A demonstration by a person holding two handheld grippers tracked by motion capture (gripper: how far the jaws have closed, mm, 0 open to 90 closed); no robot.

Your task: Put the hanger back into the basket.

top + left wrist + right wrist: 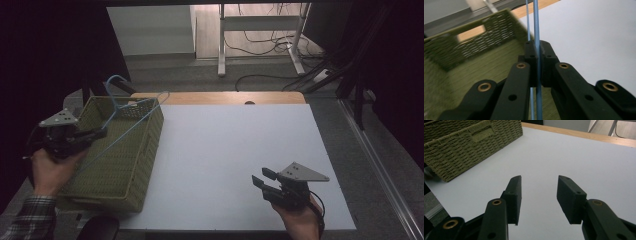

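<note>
Black grippers (102, 133) (263, 178), brass pivot rivets, grey three-cornered top plates; black fingers (515, 195); plaid sleeve (30, 220) at left wrist.

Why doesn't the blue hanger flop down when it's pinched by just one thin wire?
The blue hanger is probably stiff: its thin wire runs straight from the left gripper over the green basket. It looks light, being all thin wire. It might swing or twist, since the jaws pinch only one narrow strand.

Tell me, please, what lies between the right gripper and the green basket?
Nothing: in the high view, only bare white table separates the right gripper from the basket.
</note>
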